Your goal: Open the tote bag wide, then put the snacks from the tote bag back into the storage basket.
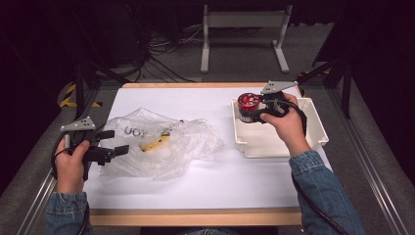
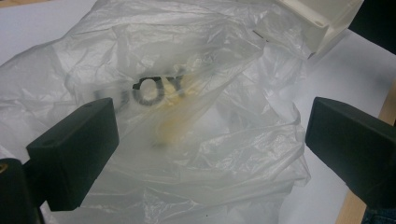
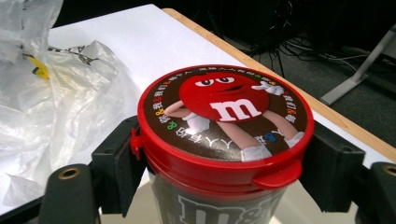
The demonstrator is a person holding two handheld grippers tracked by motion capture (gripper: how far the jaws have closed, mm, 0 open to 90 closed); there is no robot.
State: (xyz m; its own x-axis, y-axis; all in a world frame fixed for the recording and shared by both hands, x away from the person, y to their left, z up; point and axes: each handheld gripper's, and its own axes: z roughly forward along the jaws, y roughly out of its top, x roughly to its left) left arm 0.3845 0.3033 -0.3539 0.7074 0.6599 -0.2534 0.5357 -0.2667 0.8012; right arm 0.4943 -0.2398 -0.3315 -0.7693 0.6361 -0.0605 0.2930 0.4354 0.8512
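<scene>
Left gripper (image 1: 113, 142) spread wide, pointing right at the plastic bag (image 1: 161, 142) just ahead, banana (image 1: 155, 141) inside lying slantwise. Farther right, right gripper (image 1: 256, 111) clamped on the candy tub (image 1: 248, 105), upright over the white tray (image 1: 313, 137).

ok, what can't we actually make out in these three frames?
- Banana inside the plastic bag: a yellow blur behind the film in the left gripper view; its condition is unreadable.
- Bag print: only partial letters read, folds hide the rest.
- M&M's canister: lower body cut off by the bottom edge of the right gripper view, so contents unknown.
- White tray: in the high view, the right gripper and hand cover where the canister sits, so lifted or resting is unclear.
</scene>
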